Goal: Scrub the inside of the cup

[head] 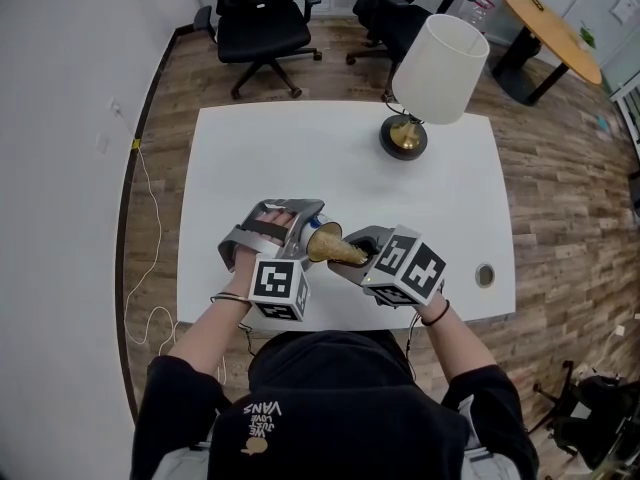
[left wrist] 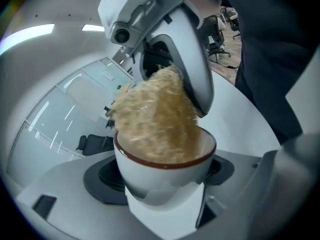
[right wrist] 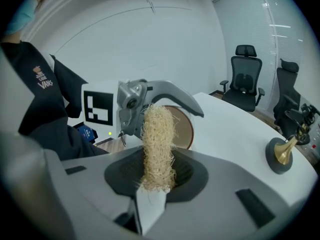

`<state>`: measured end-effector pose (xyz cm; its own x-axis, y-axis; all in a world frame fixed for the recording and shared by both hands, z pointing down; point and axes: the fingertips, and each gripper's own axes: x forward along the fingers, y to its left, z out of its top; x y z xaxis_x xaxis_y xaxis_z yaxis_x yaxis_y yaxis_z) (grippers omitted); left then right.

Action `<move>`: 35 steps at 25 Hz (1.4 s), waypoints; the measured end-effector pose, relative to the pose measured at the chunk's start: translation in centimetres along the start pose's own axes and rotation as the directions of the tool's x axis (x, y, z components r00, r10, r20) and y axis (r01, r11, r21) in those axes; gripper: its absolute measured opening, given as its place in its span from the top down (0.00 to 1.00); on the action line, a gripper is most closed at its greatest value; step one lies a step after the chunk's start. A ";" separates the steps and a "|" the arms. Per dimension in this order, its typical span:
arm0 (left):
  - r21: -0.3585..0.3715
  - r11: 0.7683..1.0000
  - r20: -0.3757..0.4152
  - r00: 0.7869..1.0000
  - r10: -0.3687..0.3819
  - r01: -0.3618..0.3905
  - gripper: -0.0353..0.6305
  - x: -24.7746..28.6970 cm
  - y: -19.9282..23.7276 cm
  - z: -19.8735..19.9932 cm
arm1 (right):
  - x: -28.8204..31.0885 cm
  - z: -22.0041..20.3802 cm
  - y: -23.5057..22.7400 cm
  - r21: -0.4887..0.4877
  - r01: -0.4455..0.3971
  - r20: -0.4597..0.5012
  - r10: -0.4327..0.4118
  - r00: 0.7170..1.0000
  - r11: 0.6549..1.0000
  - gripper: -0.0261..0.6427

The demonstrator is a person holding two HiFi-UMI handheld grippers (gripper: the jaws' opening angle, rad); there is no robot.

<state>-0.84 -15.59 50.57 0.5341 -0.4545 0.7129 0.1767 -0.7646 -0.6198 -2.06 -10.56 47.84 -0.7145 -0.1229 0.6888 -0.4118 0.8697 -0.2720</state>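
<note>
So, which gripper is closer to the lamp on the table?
Right. The right gripper, shut on the scrubber, is on the person's side of the lamp, nearly in line with it. The left gripper, shut on the cup, is farther to the left.

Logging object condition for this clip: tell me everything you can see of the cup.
The cup is white and glossy, ceramic by its look, with a thin dark red line round the rim and a pale inside. No handle shows. The left gripper is shut on its lower body and holds it over the white table, tipped with its mouth toward the right gripper. A tan fibrous scrubber, held by that gripper, sits in the mouth and fills most of it.
</note>
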 end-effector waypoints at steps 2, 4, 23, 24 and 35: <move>0.010 1.000 0.001 1.000 -0.001 0.001 0.32 0.1 -0.2 0.3 | -0.7 0.3 -0.9 0.003 0.028 0.014 -0.028 1.000 1.000 0.82; 0.007 1.000 0.005 1.000 0.000 0.000 0.32 0.0 -0.2 0.4 | -1.3 0.2 -1.8 0.008 0.058 0.008 -0.058 0.998 0.998 0.82; -0.151 0.989 0.040 0.999 0.010 -0.003 0.32 0.3 0.0 0.4 | -0.5 0.1 0.2 0.054 -0.023 0.156 0.015 0.988 0.998 0.82; -0.190 0.982 0.054 0.998 0.018 -0.007 0.32 0.4 0.3 0.4 | -0.8 0.4 -0.1 0.057 -0.008 0.199 -0.003 0.980 0.998 0.82; -0.678 0.730 0.273 0.951 0.143 0.084 0.32 2.2 2.4 -0.8 | -3.9 1.5 -4.2 0.228 0.138 0.480 -0.234 0.845 0.964 0.82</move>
<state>0.05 -18.82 50.90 0.7590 -0.4173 0.4998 -0.3864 -0.9065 -0.1700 1.61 -14.48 45.32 -0.7790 -0.5372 0.3233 -0.6243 0.7122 -0.3209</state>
